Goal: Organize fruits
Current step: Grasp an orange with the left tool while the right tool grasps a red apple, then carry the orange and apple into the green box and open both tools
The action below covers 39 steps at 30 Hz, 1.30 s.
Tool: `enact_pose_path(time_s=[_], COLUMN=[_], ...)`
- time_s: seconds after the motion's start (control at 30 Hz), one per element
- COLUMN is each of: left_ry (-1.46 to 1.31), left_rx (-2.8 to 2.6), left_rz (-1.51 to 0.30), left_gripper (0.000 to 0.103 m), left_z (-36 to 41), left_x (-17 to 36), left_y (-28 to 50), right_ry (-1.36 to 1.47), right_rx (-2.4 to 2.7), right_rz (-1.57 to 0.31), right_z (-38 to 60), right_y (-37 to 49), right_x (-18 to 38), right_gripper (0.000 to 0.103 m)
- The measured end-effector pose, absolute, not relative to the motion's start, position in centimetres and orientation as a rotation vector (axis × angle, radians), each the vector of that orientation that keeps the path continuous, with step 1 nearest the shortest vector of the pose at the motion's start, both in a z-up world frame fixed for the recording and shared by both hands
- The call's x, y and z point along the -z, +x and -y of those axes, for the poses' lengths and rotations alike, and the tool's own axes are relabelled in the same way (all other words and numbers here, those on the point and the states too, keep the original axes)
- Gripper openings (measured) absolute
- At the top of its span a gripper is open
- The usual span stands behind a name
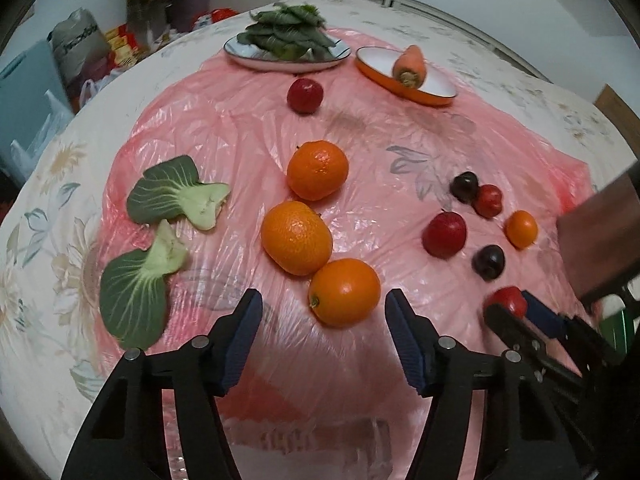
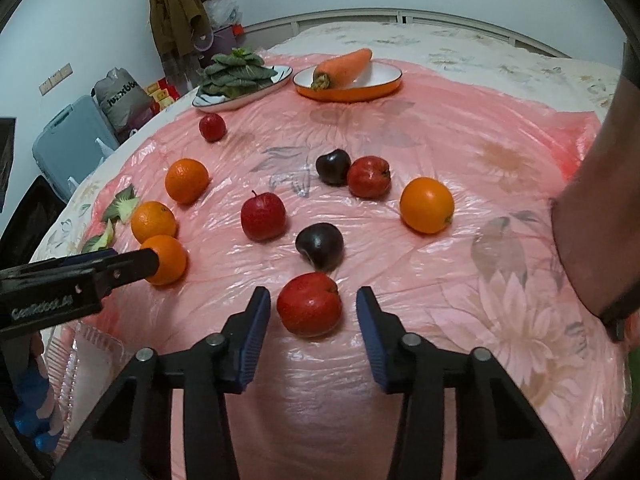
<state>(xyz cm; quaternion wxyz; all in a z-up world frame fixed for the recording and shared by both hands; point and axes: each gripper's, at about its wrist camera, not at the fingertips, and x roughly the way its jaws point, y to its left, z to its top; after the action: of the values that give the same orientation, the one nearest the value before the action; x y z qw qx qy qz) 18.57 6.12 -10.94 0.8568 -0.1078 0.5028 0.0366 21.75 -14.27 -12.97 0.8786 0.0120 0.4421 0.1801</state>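
- A glossy red fruit (image 2: 309, 309), rounded with a dimpled top, lies between the blue pads of the right tongs (image 2: 313, 312); the tongs are spread, with a gap showing on each side of the fruit.
- Just beyond it sits a dark plum (image 2: 319, 246), then a red apple with a stem (image 2: 263, 216) to the left, and farther out a second dark plum (image 2: 333, 166) touching another red fruit (image 2: 368, 176).
- A lone orange (image 2: 427, 205) lies ahead and to the right of the right tongs.
- The left tongs (image 1: 324, 318) are spread wide, and the nearest orange (image 1: 344, 292) of a row of three lies just ahead of their tips; the middle orange (image 1: 296, 237) touches it and the far orange (image 1: 317, 169) lies beyond.
- A small red fruit (image 1: 305, 95) sits far ahead, near the plate of greens (image 1: 286, 40) and the orange dish (image 1: 405, 76) holding a carrot (image 1: 409, 65).
- Two loose bok choy leaves (image 1: 176, 196) lie left of the left tongs.
- Everything rests on a wrinkled pink plastic sheet (image 2: 460, 128) spread over a floral bedspread (image 1: 44, 220); bags and a hanging coat (image 2: 174, 8) stand against the pale wall.
- A bare forearm (image 2: 592, 216) shows at the right edge of the right wrist view; a clear plastic tray (image 2: 86, 356) lies low on the left.
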Motion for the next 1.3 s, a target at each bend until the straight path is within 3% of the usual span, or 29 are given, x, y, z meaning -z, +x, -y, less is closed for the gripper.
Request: enact_pose_path(time_s=[0.23, 0.27, 0.43, 0.87, 1.3], left_ry=[-0.214, -0.212, -0.25, -0.371, -0.301], left_rx=[-0.105, -0.108, -0.092, -0.001, 0.089], left_rz=[-1.094, -1.105, -1.111, -1.08, -1.03], left_gripper=[0.055, 0.049, 0.04, 0.036, 0.036], left_z=[-4.6, -4.4, -5.0, -6.8, -4.5], left_x=[12.4, 12.7, 13.2, 11.6, 7.7], left_y=[20.2, 20.4, 20.5, 18.5, 15.2], right_ry=[0.025, 0.027, 0.068, 0.155, 0.192], right_rx=[-0.38, -0.38, -0.385, -0.407, -0.335], right_rz=[-0.944, -0.944, -0.938, -0.901, -0.842], right_z=[14.3, 14.4, 15.0, 16.3, 21.7], right_y=[22.2, 22.3, 22.4, 21.3, 15.1], right_x=[13.8, 13.8, 13.9, 12.6, 9.5], right_gripper=[0.045, 0.043, 0.025, 0.025, 0.025])
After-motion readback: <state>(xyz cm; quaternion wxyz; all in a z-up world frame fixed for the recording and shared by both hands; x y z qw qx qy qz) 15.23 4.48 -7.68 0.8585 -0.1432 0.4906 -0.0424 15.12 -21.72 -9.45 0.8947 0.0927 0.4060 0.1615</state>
